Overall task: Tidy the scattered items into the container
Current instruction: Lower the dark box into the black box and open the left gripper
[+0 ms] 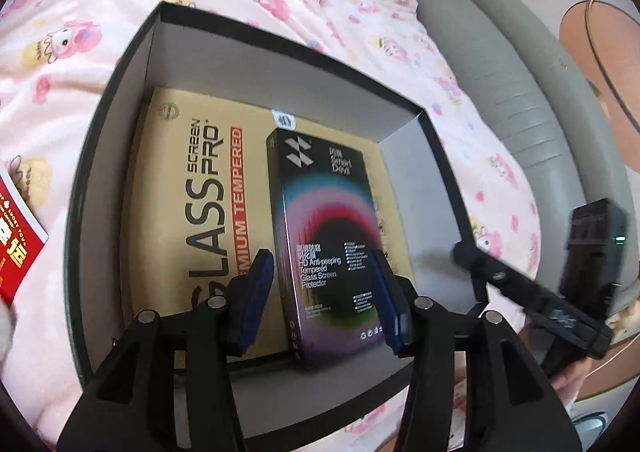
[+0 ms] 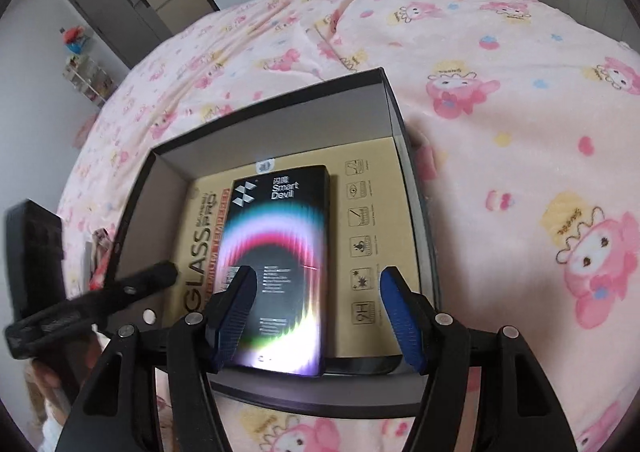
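left gripper (image 1: 322,294): fingers wide, empty | right gripper (image 2: 318,312): fingers wide, empty | black Smart Devil box (image 1: 326,236) between both finger pairs, lying on tan glass pack (image 1: 192,208) inside container (image 1: 116,100) | bed (image 2: 500,140) underneath

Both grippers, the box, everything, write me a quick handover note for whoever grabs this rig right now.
Left gripper: open, empty, over the near end of the black container.
Right gripper: open, empty, over the same near edge.
In the container: the tan Glass Pro screen protector box lies flat on the bottom, and the black Smart Devil box lies flat on top of it.
Done: those two are in.
Left: a red packet is on the pink bedspread outside the container's left wall, on the left gripper's side. Probably pick that up next.
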Tool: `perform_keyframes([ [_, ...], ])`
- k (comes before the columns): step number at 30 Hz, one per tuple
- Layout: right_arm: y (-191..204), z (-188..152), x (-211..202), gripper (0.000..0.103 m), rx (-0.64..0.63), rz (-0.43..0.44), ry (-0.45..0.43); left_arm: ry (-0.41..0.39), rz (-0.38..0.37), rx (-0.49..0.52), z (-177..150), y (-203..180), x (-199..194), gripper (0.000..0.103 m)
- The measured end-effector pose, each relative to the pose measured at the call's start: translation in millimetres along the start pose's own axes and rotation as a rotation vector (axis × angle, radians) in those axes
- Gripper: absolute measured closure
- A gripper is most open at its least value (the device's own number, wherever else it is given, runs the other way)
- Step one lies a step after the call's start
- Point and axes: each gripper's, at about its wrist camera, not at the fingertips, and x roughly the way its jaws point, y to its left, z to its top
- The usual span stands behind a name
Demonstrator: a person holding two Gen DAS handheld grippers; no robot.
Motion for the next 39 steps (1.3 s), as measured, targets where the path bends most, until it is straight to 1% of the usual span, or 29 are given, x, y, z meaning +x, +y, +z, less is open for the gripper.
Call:
perform_keyframes([
  [2,7,-1,-6,0.041,-0.032,0.001,-0.038,0.007,0.007,0.007,-1,-5,0,0.054],
  [4,14,-2,-11,0.041,-0.070,-0.024,-0.067,0.006,0.031,0.014,-1,-10,-2,0.054],
  [7,15,-3,-11,0.041,-0.098,-0.069,-0.068,0.050,0.148,0.022,1,-15,1,0.054],
  [8,15,-3,-9,0.041,-0.111,-0.105,-0.064,0.069,0.177,0.027,2,-18,3,0.054],
  [9,15,-2,-10,0.043,-0.138,-0.180,-0.073,0.087,0.181,0.032,2,-18,4,0.054],
  [10,15,-1,-13,0.043,-0.158,-0.222,-0.096,0.114,0.184,0.037,2,-19,8,0.054],
  [11,14,0,-18,0.043,-0.167,-0.238,-0.120,0.148,0.200,0.030,3,-20,14,0.054],
  [12,13,2,-24,0.043,-0.166,-0.235,-0.140,0.169,0.223,0.022,3,-19,18,0.054],
  [14,5,9,-35,0.043,-0.120,-0.165,-0.159,0.199,0.282,0.005,7,-18,30,0.054],
  [16,-5,13,-38,0.043,-0.068,-0.074,-0.151,0.214,0.301,-0.013,10,-16,41,0.054],
  [17,-10,14,-37,0.044,-0.049,-0.046,-0.138,0.233,0.296,-0.035,11,-14,48,0.055],
  [18,-14,15,-33,0.048,-0.039,-0.040,-0.124,0.250,0.280,-0.062,11,-13,55,0.055],
  [19,-18,15,-27,0.049,-0.024,-0.045,-0.100,0.248,0.280,-0.072,12,-15,57,0.054],
  [20,-21,14,-22,0.049,-0.013,-0.046,-0.085,0.258,0.281,-0.069,12,-19,60,0.054],
  [22,-27,13,-14,0.049,0.014,-0.028,-0.055,0.312,0.245,-0.056,12,-30,68,0.053],
  [23,-30,12,-12,0.049,0.028,-0.012,-0.047,0.347,0.201,-0.052,11,-35,72,0.053],
  [24,-31,14,-13,0.049,0.039,-0.004,-0.051,0.362,0.134,-0.053,10,-40,74,0.053],
  [25,-32,15,-15,0.049,0.046,-0.001,-0.063,0.347,0.058,-0.066,12,-42,71,0.053],
  [26,-32,18,-18,0.049,0.052,0.001,-0.080,0.320,0.010,-0.081,15,-43,66,0.053],
  [27,-33,19,-21,0.050,0.054,-0.002,-0.096,0.285,0.012,-0.080,19,-43,61,0.053],
  [28,-33,21,-23,0.059,0.048,-0.012,-0.113,0.256,0.055,-0.066,24,-43,57,0.053],
  [29,-34,22,-25,0.063,0.041,-0.029,-0.120,0.240,0.106,-0.055,27,-42,57,0.054],
  [30,-35,23,-26,0.065,0.039,-0.056,-0.126,0.235,0.158,-0.055,31,-39,59,0.055],
  [31,-38,24,-26,0.066,0.044,-0.068,-0.131,0.246,0.180,-0.064,33,-36,62,0.055],
  [33,-43,27,-25,0.069,0.058,-0.065,-0.124,0.269,0.180,-0.084,36,-33,70,0.056],
  [35,-51,30,-23,0.070,0.094,-0.045,-0.114,0.310,0.179,-0.069,36,-36,81,0.056],
  [37,-57,31,-21,0.070,0.115,-0.034,-0.104,0.350,0.142,-0.044,35,-44,91,0.054],
  [38,-57,32,-19,0.069,0.115,-0.034,-0.098,0.361,0.141,-0.017,35,-49,92,0.054],
  [39,-57,33,-16,0.069,0.114,-0.035,-0.089,0.379,0.125,0.016,35,-54,93,0.054],
])
